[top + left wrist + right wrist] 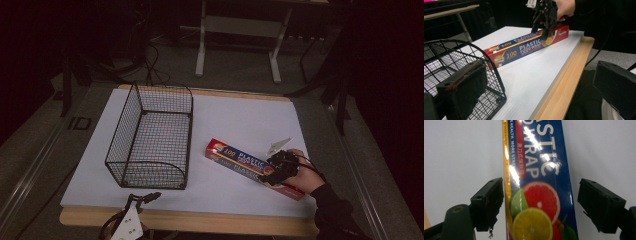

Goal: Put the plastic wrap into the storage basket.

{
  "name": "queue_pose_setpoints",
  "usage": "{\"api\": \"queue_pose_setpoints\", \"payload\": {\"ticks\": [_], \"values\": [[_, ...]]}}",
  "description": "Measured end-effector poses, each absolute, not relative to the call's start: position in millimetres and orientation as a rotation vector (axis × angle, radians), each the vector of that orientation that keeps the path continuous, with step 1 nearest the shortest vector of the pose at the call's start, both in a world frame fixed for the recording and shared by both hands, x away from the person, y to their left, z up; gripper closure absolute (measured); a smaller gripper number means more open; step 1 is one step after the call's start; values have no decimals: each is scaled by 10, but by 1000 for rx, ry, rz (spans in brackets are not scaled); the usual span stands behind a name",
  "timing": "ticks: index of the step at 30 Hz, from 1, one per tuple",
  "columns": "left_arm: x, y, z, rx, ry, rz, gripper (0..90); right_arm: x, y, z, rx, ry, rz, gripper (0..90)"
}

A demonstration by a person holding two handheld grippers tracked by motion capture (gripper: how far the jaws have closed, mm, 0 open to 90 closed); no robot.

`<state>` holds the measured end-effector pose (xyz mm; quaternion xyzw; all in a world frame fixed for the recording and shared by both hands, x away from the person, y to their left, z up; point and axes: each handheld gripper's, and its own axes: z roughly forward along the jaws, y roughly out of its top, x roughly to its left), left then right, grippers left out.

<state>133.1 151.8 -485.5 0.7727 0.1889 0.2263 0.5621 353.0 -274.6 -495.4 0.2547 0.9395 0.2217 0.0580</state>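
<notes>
— Dim room all round, and under it a white board [240, 120] on a wooden table [200, 221]. What is in hand?

— Probably getting the plastic wrap box [240, 161] into the wire basket [150, 135]. That box lies flat on the board, right of the basket and well apart from it, slanting toward the near right corner.

— And the right gripper [272, 175]?

— It is down over the box's near end, by the printed fruit. In the right gripper view one jaw stands on each long side of the box; the left pad [489, 202] sits just at the box's edge, while a strip of white board shows between the box and the right pad [599, 203]. So it straddles the box, jaws spread, not yet pinching it.

— The left gripper [142, 200]?

— Low at the near edge of the table, just in front of the basket. Its jaws stand wide apart with nothing between them.

— So how far along?

— Early, by this reading. The reach is made; the box is unlifted and the basket looks empty. Clamping, carrying across and setting down inside are all left.
</notes>
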Motion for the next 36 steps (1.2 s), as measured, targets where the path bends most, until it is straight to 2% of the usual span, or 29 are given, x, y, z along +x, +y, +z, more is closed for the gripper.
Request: {"api": "queue_pose_setpoints", "payload": {"ticks": [16, 36], "values": [[1333, 1519, -4857, 1823, 442, 532, 0, 3794, -2434, -4936, 739, 3032, 346, 257], [1334, 1519, -4860, 1831, 440, 529, 0, 4001, -2073, -5036, 737, 3128, 126, 262]]}}
